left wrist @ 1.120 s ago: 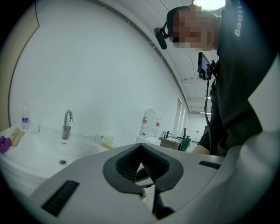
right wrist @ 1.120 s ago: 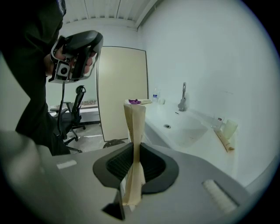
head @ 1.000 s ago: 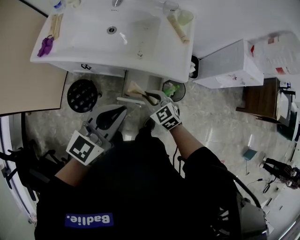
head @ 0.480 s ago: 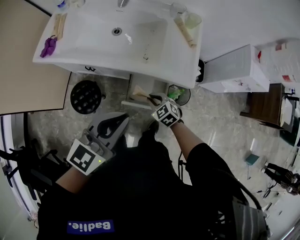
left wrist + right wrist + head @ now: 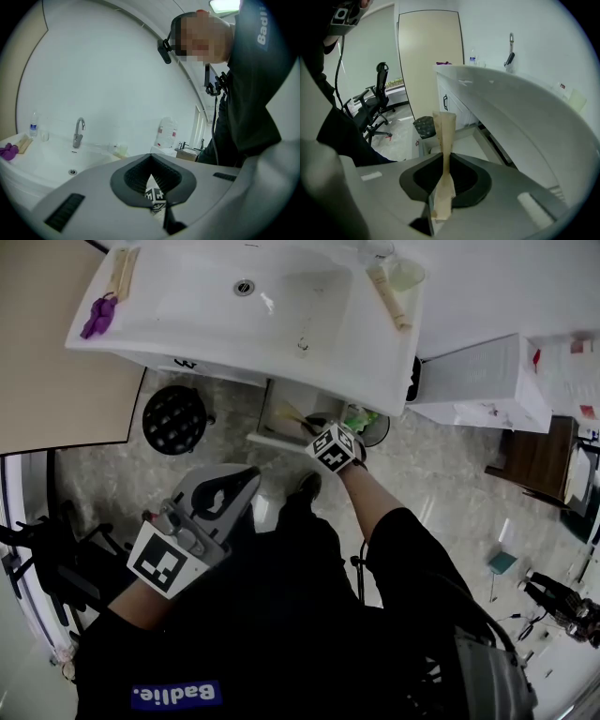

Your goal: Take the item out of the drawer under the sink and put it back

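— Gripping what, R gripper [image 5: 314, 427]?
— Clamping thin tan paper packet [image 5: 443, 136] btw. its pads, standing upright, hovering over open drawer [image 5: 270, 439] under white sink [image 5: 187, 320].
— And L gripper [image 5: 225, 486]?
— Hanging back by person's body, well apart from drawer, jaws pressing together w/ nothing inside.

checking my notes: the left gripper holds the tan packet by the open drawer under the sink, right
Not quite: it is the right gripper that holds the tan packet by the open drawer under the sink, as the right gripper view shows.
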{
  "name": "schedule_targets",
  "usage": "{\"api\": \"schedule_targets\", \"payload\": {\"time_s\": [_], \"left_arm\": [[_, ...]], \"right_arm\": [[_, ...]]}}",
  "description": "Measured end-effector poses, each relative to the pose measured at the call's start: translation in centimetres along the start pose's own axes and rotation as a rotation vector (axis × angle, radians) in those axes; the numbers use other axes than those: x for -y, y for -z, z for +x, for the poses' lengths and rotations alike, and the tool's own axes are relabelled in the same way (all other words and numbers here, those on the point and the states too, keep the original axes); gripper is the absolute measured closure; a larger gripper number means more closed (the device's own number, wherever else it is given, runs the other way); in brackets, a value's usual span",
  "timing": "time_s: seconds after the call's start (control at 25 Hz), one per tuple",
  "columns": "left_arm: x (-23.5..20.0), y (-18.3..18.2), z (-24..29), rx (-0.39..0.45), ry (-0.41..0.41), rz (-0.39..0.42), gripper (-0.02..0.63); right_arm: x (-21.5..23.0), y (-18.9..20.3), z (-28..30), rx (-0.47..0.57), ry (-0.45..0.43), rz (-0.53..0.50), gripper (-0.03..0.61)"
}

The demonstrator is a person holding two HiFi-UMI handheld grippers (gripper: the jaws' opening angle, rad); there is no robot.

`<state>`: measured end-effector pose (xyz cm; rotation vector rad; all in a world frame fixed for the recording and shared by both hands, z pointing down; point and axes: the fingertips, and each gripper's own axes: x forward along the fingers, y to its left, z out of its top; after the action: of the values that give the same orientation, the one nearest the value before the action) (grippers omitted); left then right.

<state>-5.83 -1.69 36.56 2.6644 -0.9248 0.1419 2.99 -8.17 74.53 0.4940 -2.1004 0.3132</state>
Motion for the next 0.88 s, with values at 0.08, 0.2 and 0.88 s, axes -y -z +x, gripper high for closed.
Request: {"api": "schedule_targets", "payload": {"time_s": [0.08,0.2,0.88], "left_arm": [[-0.2,0.2,0.0,-0.004,-0.005,0.0,0.609],[-0.7,0.5,0.0,-0.007,-0.015,0.0,0.609],[-2.4,1.6,-1.0,-0.023,-0.09,0.002,0.609]], "right_arm": [[0.2,0.5,1.1,-0.021,-0.008,-0.013,0.534],[0.6,0.9,2.7,-0.047,-0.02,-0.037,0.534],[1.1,5.8,10.1,-0.257,-0.05,-0.09,0.534]]}}
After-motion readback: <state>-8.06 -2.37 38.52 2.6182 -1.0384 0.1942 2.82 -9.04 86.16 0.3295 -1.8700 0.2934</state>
